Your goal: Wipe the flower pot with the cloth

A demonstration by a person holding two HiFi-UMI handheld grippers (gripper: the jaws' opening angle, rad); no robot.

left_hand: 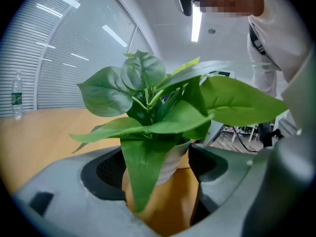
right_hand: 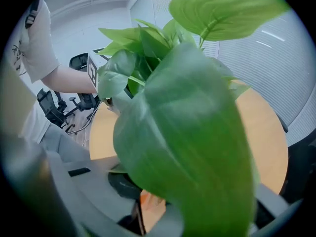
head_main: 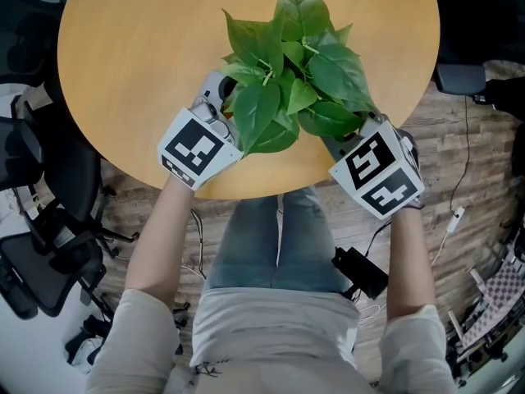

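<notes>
**Left jaws straddle the pot; a leaf masks the right**

The flower pot (left_hand: 174, 163), white and holding a leafy plant (head_main: 287, 72), stands on the round wooden table (head_main: 148, 48) near its front edge. The left gripper (head_main: 228, 97) reaches in from the pot's left. Its jaws stand wide apart with the pot between them, and table shows beside the pot. The right gripper (head_main: 344, 142) sits at the pot's right. A large leaf (right_hand: 192, 147) covers most of its jaws, so their state cannot be told.

Green leaves (head_main: 287, 72), white pot (left_hand: 171, 163). Honey-tan table (head_main: 148, 48). Black-and-white square markers on the left cube (head_main: 199, 148) and the right cube (head_main: 377, 175).
</notes>
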